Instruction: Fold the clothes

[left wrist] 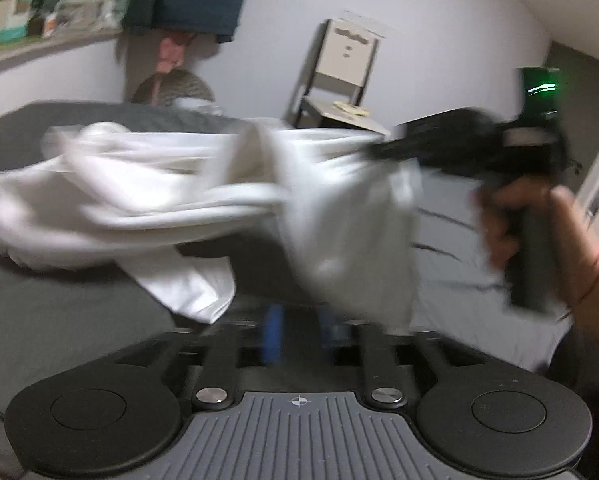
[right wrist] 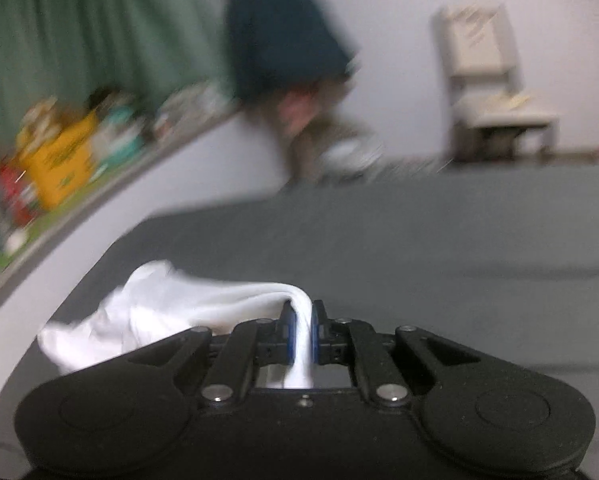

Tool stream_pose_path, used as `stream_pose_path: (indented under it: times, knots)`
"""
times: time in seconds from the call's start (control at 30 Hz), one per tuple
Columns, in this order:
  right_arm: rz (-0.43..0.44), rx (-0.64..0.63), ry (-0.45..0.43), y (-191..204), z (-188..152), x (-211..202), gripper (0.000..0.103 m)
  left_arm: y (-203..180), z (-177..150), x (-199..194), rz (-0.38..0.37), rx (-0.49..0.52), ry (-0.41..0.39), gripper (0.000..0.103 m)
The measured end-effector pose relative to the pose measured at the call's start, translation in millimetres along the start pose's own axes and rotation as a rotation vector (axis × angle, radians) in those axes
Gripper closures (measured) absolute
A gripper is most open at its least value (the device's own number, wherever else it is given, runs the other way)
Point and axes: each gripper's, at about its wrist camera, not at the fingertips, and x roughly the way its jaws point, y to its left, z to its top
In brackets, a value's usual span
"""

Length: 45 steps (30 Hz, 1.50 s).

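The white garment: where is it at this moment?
The white garment is pinched between the right gripper pads, trailing left over the grey bed; the left wrist view shows it lifted mid-frame.

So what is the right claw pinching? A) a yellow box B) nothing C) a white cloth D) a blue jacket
C: in the right wrist view, the right claw is shut on a fold of the white cloth, which trails off to the left over the grey bed.

Bed [left wrist: 59,312], dark grey sheet: bearing one white garment [left wrist: 147,196], crumpled and partly lifting off it. Wall shelf [right wrist: 111,196]: holding blurred coloured boxes [right wrist: 63,168].
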Motion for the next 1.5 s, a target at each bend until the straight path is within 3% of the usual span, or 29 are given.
stream_pose_path:
  times: [0.03,0.1,0.17,0.23,0.3,0.37,0.43,0.53,0.67,0.7,0.77,0.8,0.83,0.9,0.93,1.0,1.07,1.17,1.27,1.4,1.43,1.5]
  knots:
    - [-0.047,0.024,-0.016,-19,3,-18,0.095,-3,0,-4,0.011,0.015,-0.027,0.021]
    - [-0.141,0.073,-0.036,-58,9,-50,0.095,-9,0,-12,0.033,0.045,-0.082,0.005]
    - [-0.233,0.097,0.042,-92,1,-60,0.095,-14,-1,-19,0.054,0.073,-0.133,0.004]
    - [-0.333,0.059,0.199,-119,-16,-48,0.087,-17,0,-16,0.059,0.070,-0.116,0.004]
    - [-0.358,0.035,0.339,-132,-31,-37,0.083,-21,0,-13,0.068,0.080,-0.098,0.004]
    - [-0.292,-0.004,0.326,-124,-39,-41,0.058,-24,1,-12,0.093,0.104,-0.099,0.004]
    - [-0.237,-0.061,0.249,-103,-40,-46,0.037,-26,2,-12,0.122,0.122,-0.108,0.004]
    - [-0.095,-0.157,0.175,-58,-39,-35,0.033,-24,7,-9,0.169,0.094,-0.113,0.004]
    - [0.077,-0.347,0.160,17,-42,10,0.032,-14,6,-1,0.196,0.040,-0.086,0.004]
    - [0.088,-0.403,0.157,29,-42,23,0.031,-13,5,2,0.199,0.034,-0.080,0.004]
    - [0.045,-0.490,0.153,54,-44,53,0.016,-11,3,4,0.189,0.029,-0.070,0.004]
    - [0.026,-0.522,0.157,64,-45,68,0.016,-10,2,4,0.184,0.027,-0.065,0.004]
    - [0.014,-0.523,0.179,67,-45,83,0.017,-10,2,5,0.177,0.029,-0.059,0.004]
    - [0.020,-0.493,0.260,67,-42,105,0.053,-11,0,7,0.168,0.033,-0.050,0.004]
    - [0.032,-0.469,0.312,65,-39,113,0.093,-11,-1,8,0.164,0.034,-0.046,0.004]
    - [0.069,-0.386,0.336,53,-31,116,0.097,-10,-1,9,0.155,0.027,-0.041,0.004]
    - [0.127,-0.231,0.265,26,-13,98,0.098,-9,-1,9,0.150,0.015,-0.041,0.004]
    - [0.085,-0.002,0.091,-28,16,52,0.098,-7,-1,5,0.152,0.002,-0.047,0.004]
    - [-0.094,0.130,-0.127,-87,36,-1,0.099,-8,0,2,0.153,0.000,-0.058,0.004]
    - [-0.415,0.330,-0.264,-180,37,-49,0.099,-12,0,-2,0.144,0.020,-0.074,0.004]
    - [-0.481,0.372,-0.271,-202,36,-57,0.099,-12,-1,-3,0.141,0.024,-0.075,0.004]
    - [-0.530,0.409,-0.139,-233,27,-48,0.099,-12,-1,-3,0.134,0.030,-0.074,0.004]
